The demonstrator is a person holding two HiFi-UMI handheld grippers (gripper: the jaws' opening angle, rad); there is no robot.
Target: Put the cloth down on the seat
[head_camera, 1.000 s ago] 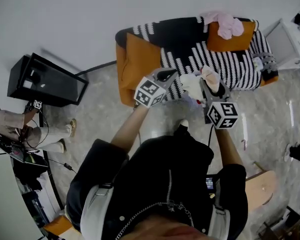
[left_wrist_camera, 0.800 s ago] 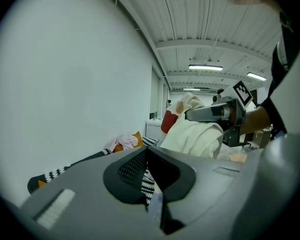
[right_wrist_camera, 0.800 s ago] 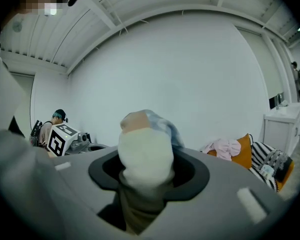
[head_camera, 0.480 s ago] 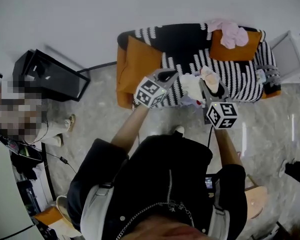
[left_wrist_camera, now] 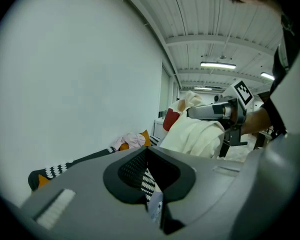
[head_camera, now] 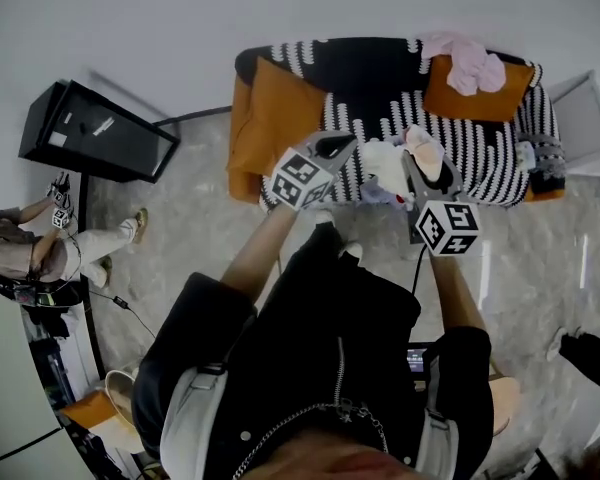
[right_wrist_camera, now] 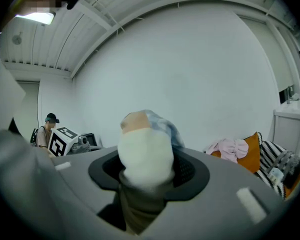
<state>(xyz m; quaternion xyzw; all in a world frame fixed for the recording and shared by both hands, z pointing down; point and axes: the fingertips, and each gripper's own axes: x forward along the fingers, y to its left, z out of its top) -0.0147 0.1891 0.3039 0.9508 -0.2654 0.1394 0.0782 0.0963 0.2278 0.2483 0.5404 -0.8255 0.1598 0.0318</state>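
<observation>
In the head view my right gripper point(head_camera: 421, 164) is shut on a bundled cream and peach cloth point(head_camera: 388, 164), which it holds over the front edge of the sofa's black and white striped seat point(head_camera: 470, 138). The right gripper view shows the cloth point(right_wrist_camera: 144, 155) bulging up between the jaws. Just to the left, my left gripper point(head_camera: 332, 149) hovers over the seat's front edge. Its jaws are together with nothing held. In the left gripper view the cloth point(left_wrist_camera: 195, 134) hangs from the right gripper point(left_wrist_camera: 216, 111).
A pink garment point(head_camera: 468, 60) lies on an orange cushion point(head_camera: 480, 93) at the sofa's right end, and another orange cushion point(head_camera: 272, 118) leans at its left end. A black box point(head_camera: 95, 133) stands at the left, a white cabinet point(head_camera: 592, 120) at the right. A person point(head_camera: 30, 253) sits at the far left.
Both grippers keep their pose and the cloth stays held. The wearer's foot has stepped forward towards the sofa, and the view has shifted slightly.
</observation>
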